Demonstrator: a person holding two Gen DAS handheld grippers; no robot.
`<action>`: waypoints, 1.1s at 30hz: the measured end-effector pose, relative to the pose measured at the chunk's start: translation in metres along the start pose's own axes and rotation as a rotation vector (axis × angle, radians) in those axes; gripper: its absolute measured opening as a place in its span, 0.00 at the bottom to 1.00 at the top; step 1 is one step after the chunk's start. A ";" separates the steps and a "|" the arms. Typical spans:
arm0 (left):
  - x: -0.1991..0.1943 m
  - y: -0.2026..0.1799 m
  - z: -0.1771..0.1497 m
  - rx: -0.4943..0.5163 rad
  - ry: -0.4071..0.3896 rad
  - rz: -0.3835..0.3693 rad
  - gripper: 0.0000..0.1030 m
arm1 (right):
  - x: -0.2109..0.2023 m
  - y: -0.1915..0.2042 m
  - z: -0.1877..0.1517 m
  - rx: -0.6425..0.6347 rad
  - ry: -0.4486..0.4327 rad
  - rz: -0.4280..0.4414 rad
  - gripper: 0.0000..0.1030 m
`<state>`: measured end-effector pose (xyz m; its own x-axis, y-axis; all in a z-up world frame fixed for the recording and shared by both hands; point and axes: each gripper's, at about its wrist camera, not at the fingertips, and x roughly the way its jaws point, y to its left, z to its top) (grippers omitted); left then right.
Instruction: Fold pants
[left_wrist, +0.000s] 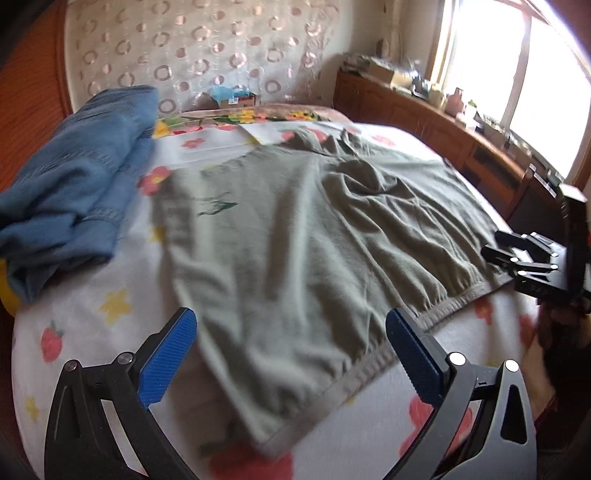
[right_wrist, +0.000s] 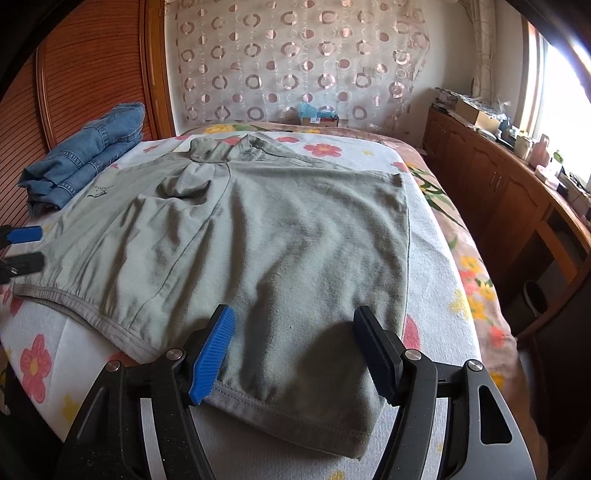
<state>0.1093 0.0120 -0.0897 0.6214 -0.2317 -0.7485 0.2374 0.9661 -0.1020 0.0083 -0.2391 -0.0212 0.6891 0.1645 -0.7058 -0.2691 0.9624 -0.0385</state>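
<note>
Grey-green pants (left_wrist: 295, 229) lie spread flat on the flower-print bed sheet (left_wrist: 110, 302), their elastic waistband toward me. My left gripper (left_wrist: 291, 328) hovers open over the near left part of the pants, and nothing sits between its blue pads (left_wrist: 170, 362). In the right wrist view the same pants (right_wrist: 258, 229) fill the middle of the frame. My right gripper (right_wrist: 295, 325) stands open above their near hem, with the cloth lying flat under the gap. The left gripper (right_wrist: 29, 248) shows at the left edge by the waistband. The right gripper (left_wrist: 493, 245) shows at the pants' right edge.
Folded blue jeans (right_wrist: 88, 158) lie at the bed's far left, seen also in the left wrist view as blue jeans (left_wrist: 74, 184). A small box (right_wrist: 319, 118) sits at the head of the bed. A cluttered wooden cabinet (right_wrist: 498, 177) runs along the right under a window.
</note>
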 end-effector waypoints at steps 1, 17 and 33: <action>-0.004 0.003 -0.003 -0.007 -0.003 0.006 0.97 | 0.000 0.000 0.000 0.001 -0.001 0.001 0.67; -0.024 0.025 -0.045 -0.076 -0.005 0.006 0.57 | 0.000 -0.004 -0.001 0.001 -0.003 -0.002 0.67; -0.022 0.018 -0.051 -0.053 -0.010 -0.014 0.17 | 0.002 -0.005 -0.001 0.000 -0.005 -0.003 0.67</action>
<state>0.0618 0.0403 -0.1083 0.6261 -0.2460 -0.7399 0.2060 0.9674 -0.1474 0.0106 -0.2436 -0.0230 0.6930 0.1627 -0.7024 -0.2673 0.9628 -0.0407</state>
